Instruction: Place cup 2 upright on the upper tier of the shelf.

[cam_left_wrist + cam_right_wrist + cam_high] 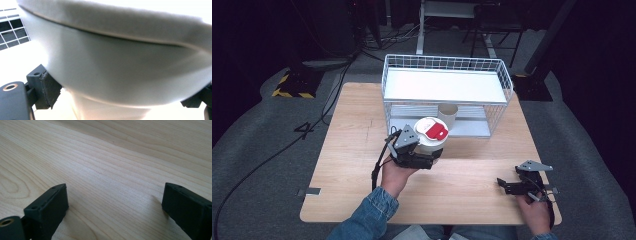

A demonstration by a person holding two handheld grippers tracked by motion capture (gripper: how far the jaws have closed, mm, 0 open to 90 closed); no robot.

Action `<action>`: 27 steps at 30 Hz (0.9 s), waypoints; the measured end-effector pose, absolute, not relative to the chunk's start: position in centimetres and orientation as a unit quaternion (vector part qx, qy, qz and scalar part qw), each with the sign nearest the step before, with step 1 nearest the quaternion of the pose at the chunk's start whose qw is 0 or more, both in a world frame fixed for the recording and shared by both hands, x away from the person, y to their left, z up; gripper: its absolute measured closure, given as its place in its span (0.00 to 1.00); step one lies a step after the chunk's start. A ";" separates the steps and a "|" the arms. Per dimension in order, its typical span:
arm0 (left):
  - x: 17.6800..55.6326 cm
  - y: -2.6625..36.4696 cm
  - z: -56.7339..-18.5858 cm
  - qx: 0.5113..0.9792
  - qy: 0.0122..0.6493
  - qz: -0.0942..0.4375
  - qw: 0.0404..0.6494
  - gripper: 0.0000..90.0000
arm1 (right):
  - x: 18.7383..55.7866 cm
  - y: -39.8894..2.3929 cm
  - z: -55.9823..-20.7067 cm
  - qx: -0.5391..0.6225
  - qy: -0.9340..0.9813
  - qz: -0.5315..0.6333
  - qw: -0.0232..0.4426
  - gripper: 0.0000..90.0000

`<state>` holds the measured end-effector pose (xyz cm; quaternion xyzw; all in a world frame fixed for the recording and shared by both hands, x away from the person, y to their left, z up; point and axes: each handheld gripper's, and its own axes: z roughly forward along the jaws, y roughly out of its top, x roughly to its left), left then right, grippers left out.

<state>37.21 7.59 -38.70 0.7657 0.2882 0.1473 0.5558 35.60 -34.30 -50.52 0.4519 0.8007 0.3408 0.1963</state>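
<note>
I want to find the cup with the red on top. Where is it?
In the high view, the white lidded cup sits mid-table in the left gripper, just in front of the wire rack and a plain cup under its shelf.

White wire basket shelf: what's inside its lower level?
On the lower level of the white wire basket shelf, one cream paper cup stands upright. The white lidded cup with red label, held by the left gripper, hides part of it.

A dark lab: floor cables [272,155], hazard-striped stand base [292,85].
</note>
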 end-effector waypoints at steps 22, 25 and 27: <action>41.5 6.8 -31.3 0.757 0.278 0.164 0.569 0.12 | 35.6 -34.3 -50.5 0.453 0.800 0.340 0.198 0.07; 42.2 6.6 -30.4 0.753 0.280 0.165 0.572 0.12 | 35.6 -34.3 -50.5 0.453 0.800 0.340 0.198 0.07; 42.7 6.4 -29.7 0.750 0.283 0.169 0.574 0.12 | 35.6 -34.3 -50.5 0.453 0.800 0.340 0.198 0.07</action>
